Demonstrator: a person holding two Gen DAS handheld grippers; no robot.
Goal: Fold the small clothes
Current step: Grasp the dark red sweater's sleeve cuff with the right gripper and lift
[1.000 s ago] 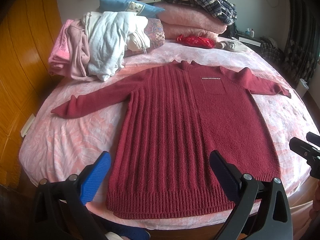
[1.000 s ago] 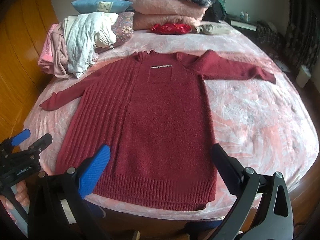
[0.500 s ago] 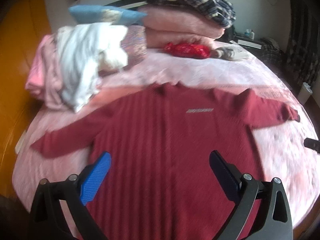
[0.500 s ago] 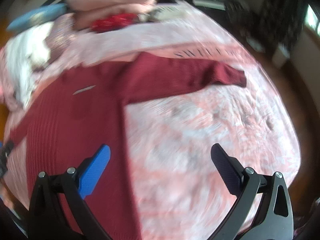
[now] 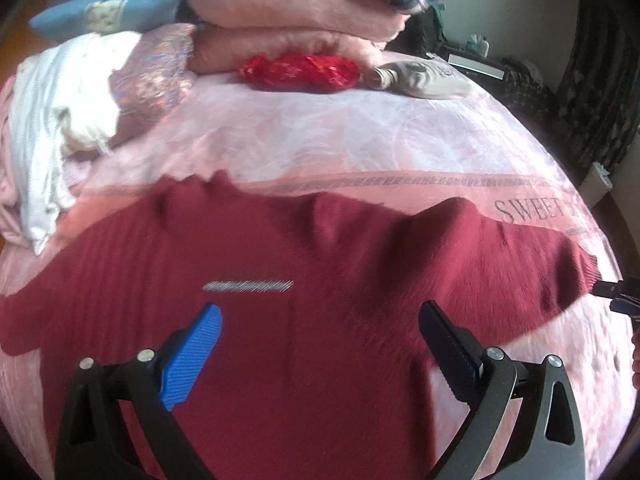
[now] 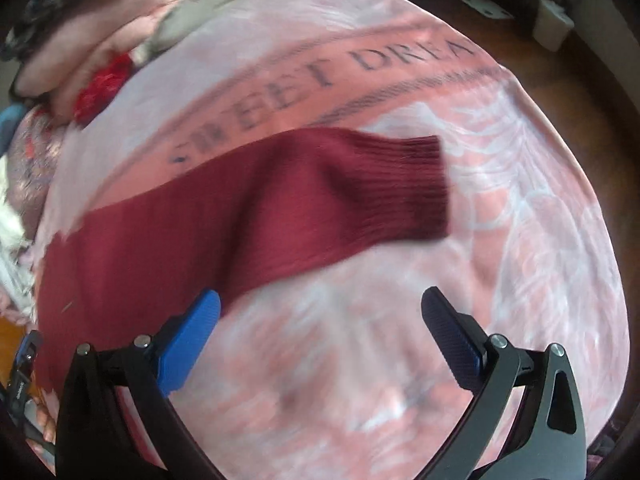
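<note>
A dark red knit sweater (image 5: 280,340) lies flat on the pink bedspread, front up, a small grey label on its chest. My left gripper (image 5: 320,316) hovers open above the chest, its blue and black fingers wide apart with nothing between them. The sweater's right sleeve (image 6: 320,204) stretches out over the bedspread and ends in a ribbed cuff (image 6: 424,188). My right gripper (image 6: 320,304) hangs open just short of that sleeve, its blue finger (image 6: 192,340) near the sleeve's lower edge. The right gripper's tip (image 5: 616,296) shows beside the cuff in the left wrist view.
Folded pink blankets (image 5: 296,12) under a plaid garment, a red bundle (image 5: 300,68), a blue pillow (image 5: 100,16) and a white and pink clothes pile (image 5: 52,108) crowd the far end of the bed. The bedspread (image 6: 520,240) reads "SWEET DREAM". Wooden floor (image 6: 600,64) lies beyond the bed's right edge.
Both grippers have moved forward up the bed from the hem. The left now hangs over the chest; the right swung right toward the sleeve cuff. Both stay open.
</note>
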